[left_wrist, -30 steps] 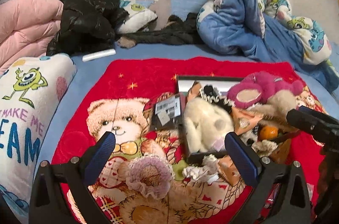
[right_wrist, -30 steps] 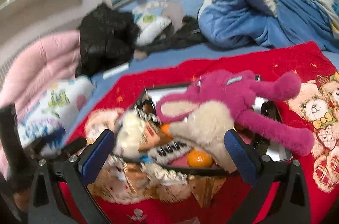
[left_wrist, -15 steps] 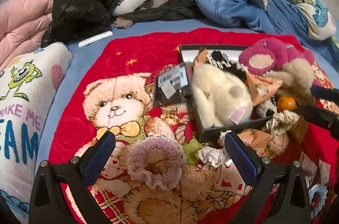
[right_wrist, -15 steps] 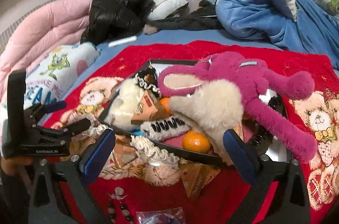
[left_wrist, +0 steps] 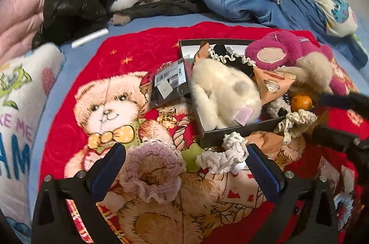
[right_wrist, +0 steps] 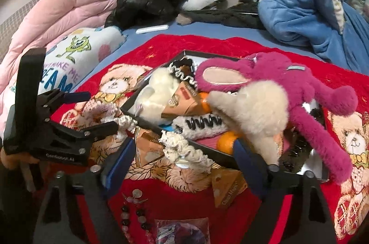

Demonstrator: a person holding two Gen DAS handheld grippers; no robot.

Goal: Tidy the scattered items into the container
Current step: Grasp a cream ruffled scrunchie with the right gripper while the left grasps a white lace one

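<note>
While both tongs hang over the red blanket (left_wrist: 161, 41) short of the tray (left_wrist: 239, 129), the step in hand is picking up loose bits beside it. The left tongs (left_wrist: 184, 165) stand wide apart, empty, with a lilac scrunchie (left_wrist: 152, 172) by the left finger and a white scrunchie (left_wrist: 221, 155) just inside the right one. The right tongs (right_wrist: 182, 158) have just been closing but remain apart; a cream scrunchie (right_wrist: 184, 149) lies between the fingers, draped against the tray's near wall, and I judge the pads are not yet pressing it.

Next, the right tongs likely need to sink a little, close on that scrunchie and lift it over the wall into the crowded tray, clear of the orange (right_wrist: 227, 140) and pink plush (right_wrist: 288, 82).

The right view alone shows beads (right_wrist: 133, 209) and a packet (right_wrist: 182, 231) below the tongs, and the left tongs from the side. The left view alone shows a tagged black item (left_wrist: 169, 82) leaning on the tray's far-left wall.
</note>
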